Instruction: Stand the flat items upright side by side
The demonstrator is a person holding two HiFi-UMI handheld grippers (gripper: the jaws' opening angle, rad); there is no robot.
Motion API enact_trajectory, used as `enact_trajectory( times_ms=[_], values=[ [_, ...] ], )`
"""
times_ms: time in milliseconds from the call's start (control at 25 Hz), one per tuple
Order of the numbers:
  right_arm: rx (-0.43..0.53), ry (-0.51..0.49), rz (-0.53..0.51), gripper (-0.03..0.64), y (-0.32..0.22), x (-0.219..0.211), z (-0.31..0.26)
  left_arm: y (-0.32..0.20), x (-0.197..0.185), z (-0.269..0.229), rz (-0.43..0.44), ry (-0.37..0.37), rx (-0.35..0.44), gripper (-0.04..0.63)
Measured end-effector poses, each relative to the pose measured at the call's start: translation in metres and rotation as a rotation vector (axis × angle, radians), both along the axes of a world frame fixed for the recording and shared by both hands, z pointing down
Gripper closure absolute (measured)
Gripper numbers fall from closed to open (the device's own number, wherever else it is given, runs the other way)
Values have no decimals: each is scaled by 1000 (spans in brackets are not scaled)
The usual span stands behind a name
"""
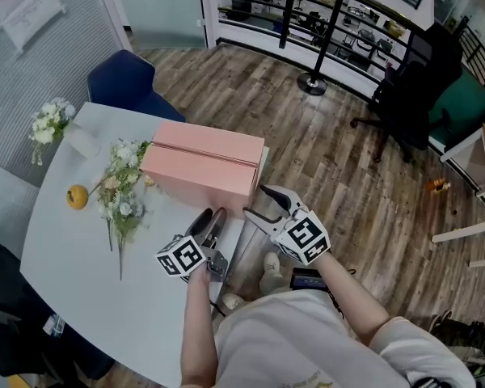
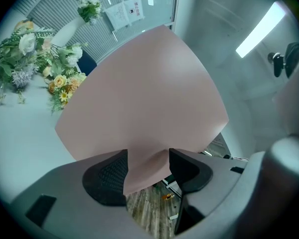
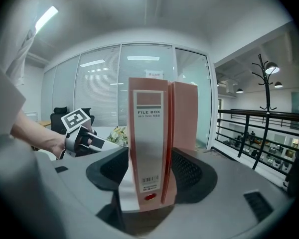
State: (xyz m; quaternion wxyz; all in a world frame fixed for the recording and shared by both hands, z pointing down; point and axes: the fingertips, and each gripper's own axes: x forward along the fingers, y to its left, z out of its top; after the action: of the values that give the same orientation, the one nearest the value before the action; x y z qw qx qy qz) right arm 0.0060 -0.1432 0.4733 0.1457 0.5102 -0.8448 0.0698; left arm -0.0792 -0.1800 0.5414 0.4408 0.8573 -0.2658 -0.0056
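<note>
Pale grey rounded worktop (image 1: 73,249) above wood-plank floor (image 1: 347,176), with two pink file boxes (image 1: 202,164) side by side near its right edge
Smooth, square-cornered boxes; loose flowers (image 1: 121,188) lie left of them, open floor to the right. Left claw (image 1: 212,216) pinches a near box corner; right claw (image 1: 256,201), spread wide, clamps one box's labelled spine

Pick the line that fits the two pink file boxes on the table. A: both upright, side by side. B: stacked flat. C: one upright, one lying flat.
A: in the right gripper view the labelled file box stands upright, with the second box upright right beside it on the table.
</note>
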Motion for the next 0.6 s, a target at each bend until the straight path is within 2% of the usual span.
enact_trajectory(
  times_ms=[120, 320, 480, 600],
  values=[
    [-6, -42, 31, 339, 3, 3, -2, 2, -1, -3, 3, -2, 13, 336],
    [-27, -197, 111, 344, 7, 13, -11, 5, 0, -18, -8, -17, 60, 336],
    [-28, -265, 129, 411, 19, 15, -18, 10, 0, -41, -3, -67, 159, 365],
    [-17, -296, 149, 472, 30, 19, -26, 15, -5, -57, -23, -107, 232, 422]
  ],
)
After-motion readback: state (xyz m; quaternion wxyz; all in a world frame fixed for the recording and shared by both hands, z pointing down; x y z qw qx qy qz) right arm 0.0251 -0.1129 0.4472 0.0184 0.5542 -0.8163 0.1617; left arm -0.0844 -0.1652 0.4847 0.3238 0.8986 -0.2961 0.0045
